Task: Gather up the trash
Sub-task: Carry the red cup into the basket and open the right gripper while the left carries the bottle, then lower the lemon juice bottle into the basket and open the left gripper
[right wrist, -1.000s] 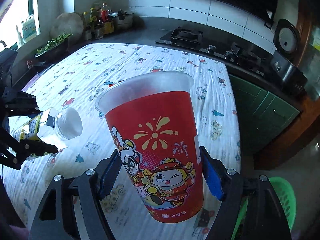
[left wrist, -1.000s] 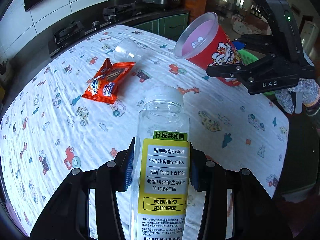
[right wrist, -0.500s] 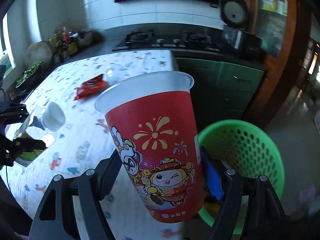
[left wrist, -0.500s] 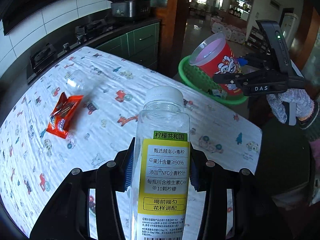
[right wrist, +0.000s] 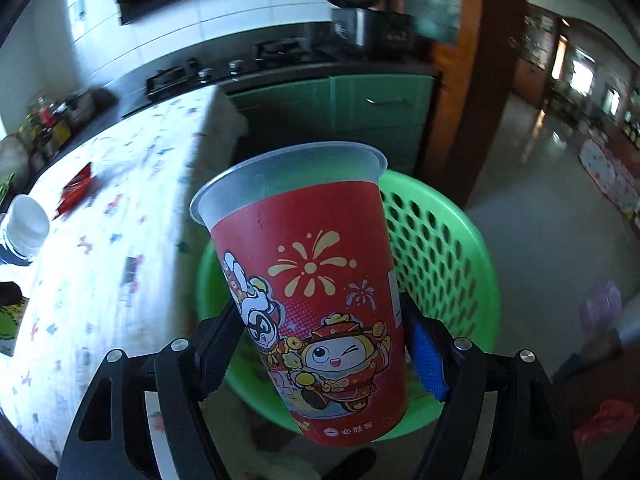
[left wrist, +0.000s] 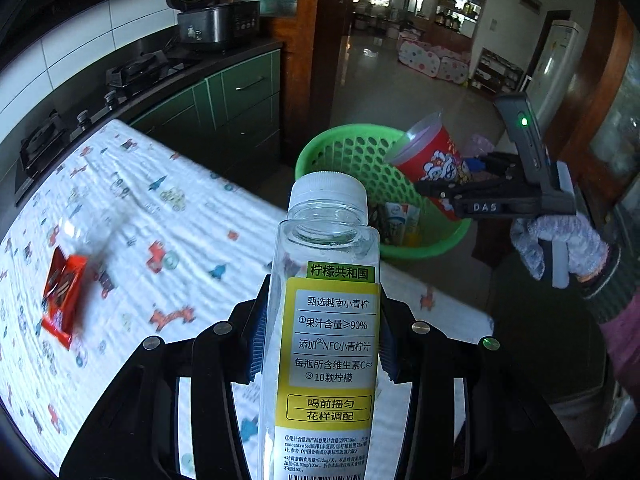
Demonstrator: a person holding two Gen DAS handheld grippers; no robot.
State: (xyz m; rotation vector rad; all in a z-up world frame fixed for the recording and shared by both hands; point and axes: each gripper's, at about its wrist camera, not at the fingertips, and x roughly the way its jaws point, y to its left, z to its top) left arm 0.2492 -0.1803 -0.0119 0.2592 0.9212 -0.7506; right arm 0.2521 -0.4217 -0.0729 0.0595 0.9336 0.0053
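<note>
My right gripper (right wrist: pixel 320 344) pinches the light, crushable red paper cup (right wrist: pixel 312 280) mid-wall, green perforated plastic basket (right wrist: pixel 440 248) at two o'clock; my left gripper (left wrist: pixel 320 344) clamps the slick, clear plastic bottle (left wrist: pixel 328 320).

1. We are in a home kitchen: gas stove (left wrist: pixel 132 72), rice cooker (left wrist: pixel 212 20), green cabinets (right wrist: pixel 360 100), white wall tiles (left wrist: pixel 80 40)
2. We see a table under a cartoon-print cloth (left wrist: pixel 160 240), with a tiled living area (left wrist: pixel 400 92) beyond

Basket (left wrist: pixel 424 248) on floor, just beyond surface (left wrist: pixel 192 240) end edge. Cup (right wrist: pixel 316 292) held above basket. Bottle (left wrist: pixel 328 344) over surface's near edge. Wrapper (left wrist: pixel 62 300) on surface, left side.
</note>
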